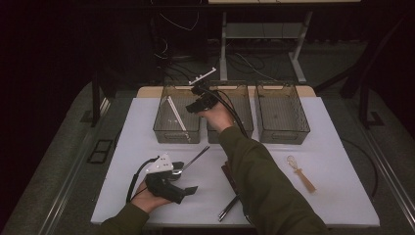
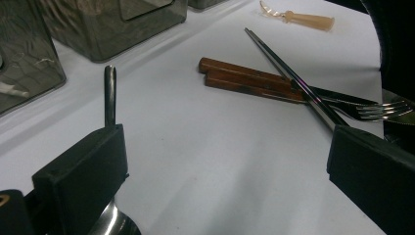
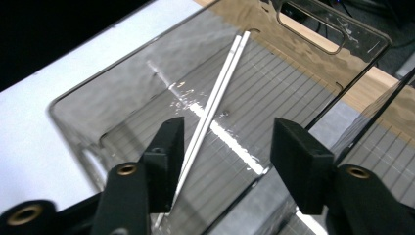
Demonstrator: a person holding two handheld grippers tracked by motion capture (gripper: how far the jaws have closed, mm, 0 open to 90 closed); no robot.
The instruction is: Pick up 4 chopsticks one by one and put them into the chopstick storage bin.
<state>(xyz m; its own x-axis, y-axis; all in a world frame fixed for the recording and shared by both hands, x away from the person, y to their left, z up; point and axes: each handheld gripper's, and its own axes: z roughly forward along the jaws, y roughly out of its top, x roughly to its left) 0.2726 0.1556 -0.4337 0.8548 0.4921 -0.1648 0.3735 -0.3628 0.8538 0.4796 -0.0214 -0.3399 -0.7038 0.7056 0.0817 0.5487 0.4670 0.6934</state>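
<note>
A pair of white chopsticks lies slanted on the floor of the left clear bin. My right gripper hovers above that bin, open, its pads apart from the chopsticks below. In the high view the right gripper hangs between the left and middle bins. My left gripper rests near the table's front left, open with nothing held. A metal spoon lies beside its left jaw. In the high view the spoon's handle points toward the bins.
Two wooden-handled pieces of cutlery and dark chopsticks lie ahead of the left gripper, a fork's tines beside them. A small beige-handled whisk lies at the right. The middle bin and right bin stand behind.
</note>
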